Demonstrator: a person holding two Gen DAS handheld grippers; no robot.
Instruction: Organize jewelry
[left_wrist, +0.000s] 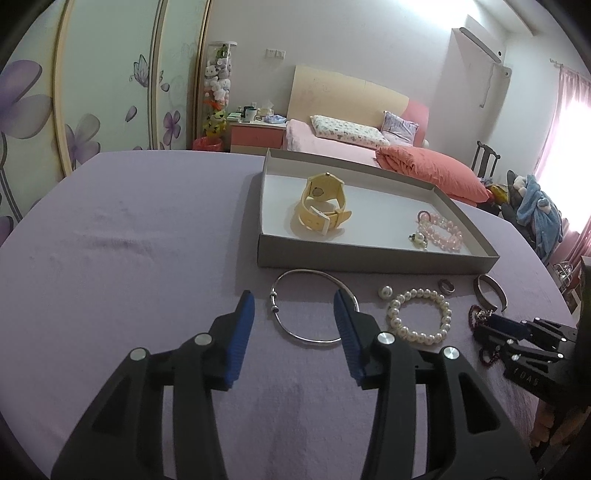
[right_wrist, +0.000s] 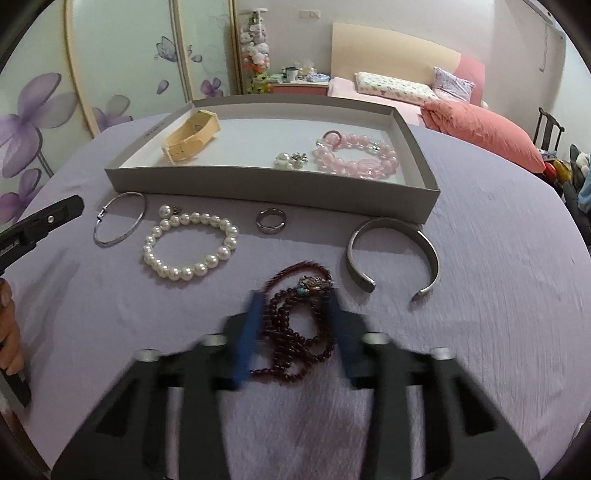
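Left tongs (left_wrist: 293, 308) angled downward, parted and empty above the thin bangle (left_wrist: 314, 306); right tongs (right_wrist: 293, 314), blurred, straddle dark red beads (right_wrist: 295, 325), grip uncertain.

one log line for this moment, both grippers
left gripper: open over silver bangle | right gripper: straddling dark red bead strand, grip unclear, blurred | box: holds yellow watch, pink bracelet

watch (left_wrist: 323, 203), pink bracelet (left_wrist: 441, 233) in box (left_wrist: 369, 260) | pearl bracelet (right_wrist: 192, 249) before box
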